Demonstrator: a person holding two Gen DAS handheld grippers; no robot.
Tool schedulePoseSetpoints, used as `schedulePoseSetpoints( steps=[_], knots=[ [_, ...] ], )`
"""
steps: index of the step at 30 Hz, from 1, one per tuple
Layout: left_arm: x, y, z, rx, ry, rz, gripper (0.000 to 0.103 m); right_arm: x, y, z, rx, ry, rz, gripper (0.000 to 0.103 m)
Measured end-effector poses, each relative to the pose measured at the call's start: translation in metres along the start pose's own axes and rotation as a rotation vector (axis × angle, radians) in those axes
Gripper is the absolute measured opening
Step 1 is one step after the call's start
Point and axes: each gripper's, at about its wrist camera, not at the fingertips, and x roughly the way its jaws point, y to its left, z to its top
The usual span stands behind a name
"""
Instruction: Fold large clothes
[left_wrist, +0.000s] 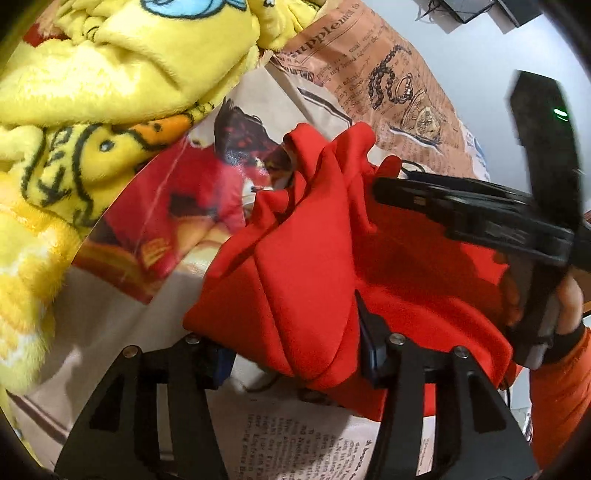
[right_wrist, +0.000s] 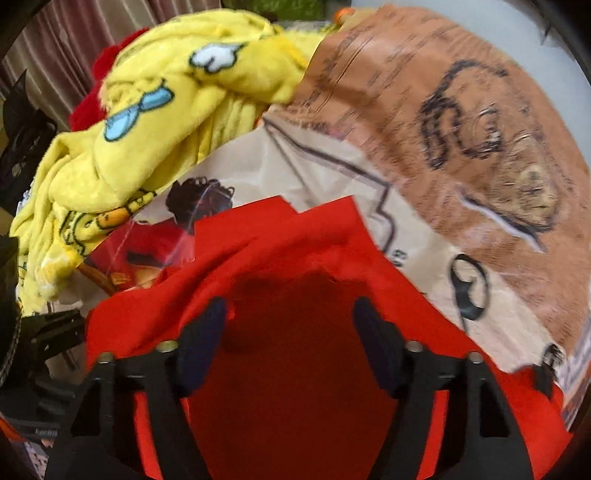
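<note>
Black two-finger left gripper sits lowest in the left wrist view, jaws parted about halfway; a thick fold of the bright red fabric garment bulges between them. Right-hand pad touches the cloth; left pad's contact cannot be told.

Red garment lies crumpled on the tabletop, bunched into ridges, upper corners peaking toward the middle of the frame.

Black right gripper points steeply down over a flat stretch of the same red garment; jaws about half open, pads apart with nothing pinched between them. View blurred.

In the left wrist view the right gripper reaches in from the right edge, held by a hand in an orange sleeve with a dark wrist strap.

Newspaper-print cloth covering spreads over the tabletop under the garment, part tan, part cream, with a red printed picture.

Fluffy yellow fleece blanket with cartoon prints heaped at upper left, just beside the red garment, resting on the print covering.
</note>
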Motion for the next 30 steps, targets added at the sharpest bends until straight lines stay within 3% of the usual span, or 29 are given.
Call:
schedulePoseSetpoints(
  steps=[2, 4, 12, 16, 18, 19, 20, 21, 23, 26, 30],
  knots=[
    [0.0, -0.002, -0.001, 0.01, -0.001, 0.006, 0.054, 0.012, 0.0, 0.002, 0.016, 0.034, 0.02, 0.023],
    [0.001, -0.003, -0.001, 0.015, -0.001, 0.007, 0.056, 0.021, -0.002, 0.0, 0.038, 0.052, 0.016, 0.009],
    [0.006, -0.003, 0.006, 0.008, -0.008, -0.017, 0.065, -0.007, -0.038, 0.0, 0.213, -0.085, -0.072, 0.004],
    [0.01, -0.003, 0.013, -0.016, -0.027, -0.016, 0.065, -0.022, -0.06, 0.001, 0.308, -0.106, -0.084, 0.006],
    [0.011, -0.003, 0.017, -0.024, -0.035, 0.002, 0.056, -0.028, -0.065, -0.001, 0.337, -0.088, -0.095, 0.021],
    [0.012, -0.003, 0.018, -0.028, -0.035, 0.013, 0.045, -0.034, -0.066, -0.006, 0.349, -0.079, -0.104, 0.039],
    [0.014, -0.002, 0.02, -0.04, -0.033, 0.017, 0.039, -0.041, -0.067, -0.011, 0.353, -0.086, -0.107, 0.049],
    [0.015, 0.001, 0.022, -0.065, -0.029, 0.003, 0.035, -0.052, -0.065, -0.019, 0.35, -0.117, -0.099, 0.05],
    [0.015, 0.005, 0.025, -0.106, -0.025, -0.03, 0.015, -0.074, -0.06, -0.036, 0.323, -0.16, -0.082, 0.051],
    [0.003, 0.0, 0.023, -0.104, -0.063, -0.027, 0.009, -0.092, -0.067, -0.056, 0.308, -0.157, -0.115, 0.052],
    [-0.045, -0.023, 0.022, -0.05, -0.204, -0.013, 0.006, -0.099, -0.068, -0.099, 0.283, -0.127, -0.18, 0.052]
  ],
)
